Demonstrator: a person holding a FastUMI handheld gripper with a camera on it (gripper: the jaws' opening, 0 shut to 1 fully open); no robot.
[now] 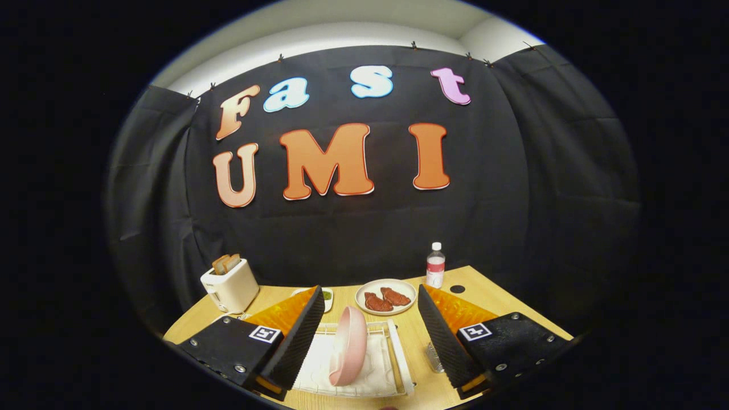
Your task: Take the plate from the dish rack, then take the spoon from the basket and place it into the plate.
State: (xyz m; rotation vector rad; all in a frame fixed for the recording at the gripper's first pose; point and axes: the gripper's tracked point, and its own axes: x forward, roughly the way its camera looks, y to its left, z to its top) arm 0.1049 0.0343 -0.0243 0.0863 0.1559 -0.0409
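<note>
So far nothing of the task looks done. The gripper (370, 336) hangs over the near part of the wooden table (490, 287) with its two fingers spread wide apart and nothing held; neither finger touches anything. Between them, slightly nearer the left finger, the pink plate (348, 353) stands on edge in the white dish rack (398, 353), which rests on the table directly below the gripper. The plate is untouched, so the first step, taking it out of the rack, is judged not yet begun.

By the inner side of the right finger a small bit of wire or metal (434, 357) shows on the table; it may be part of the basket, but that cannot be told, and no spoon can be made out.

Beyond the fingers sits a pale plate with two reddish pieces of food (386, 297), a water bottle (435, 266) just to its right, and a white toaster (229, 283) with bread in its slots off to the left.

Left to do: lift the plate, fetch the spoon, set it in the plate.
</note>
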